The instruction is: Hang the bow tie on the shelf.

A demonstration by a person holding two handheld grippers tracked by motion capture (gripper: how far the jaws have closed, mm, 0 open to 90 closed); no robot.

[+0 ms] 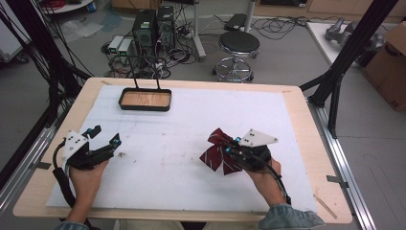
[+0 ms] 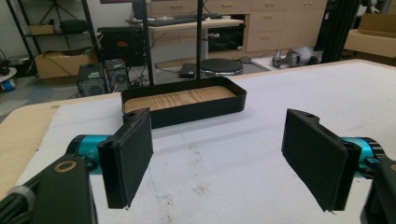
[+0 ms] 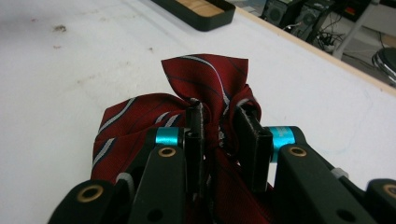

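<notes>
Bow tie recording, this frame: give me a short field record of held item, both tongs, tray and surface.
held item: red striped bow tie, bunched at its middle
right tongs: shut on the bow tie
left tongs: open, nothing between the jaws
tray: black rim, wooden floor, at the table's far side, nothing in it
surface: white mat with a few small stains

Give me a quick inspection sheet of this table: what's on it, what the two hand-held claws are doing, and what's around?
Surface: white sheet on a wooden table, a few small stains.
Job's things: red striped bow tie, bunched; black tray with wood floor, empty.
Clutter: nothing seen.
Grippers: right gripper shut on the bow tie; left gripper open, holding nothing.
Cables: one trails from each gripper; a tangle lies on the floor.
Surroundings: stool, computer towers, cardboard box.
</notes>
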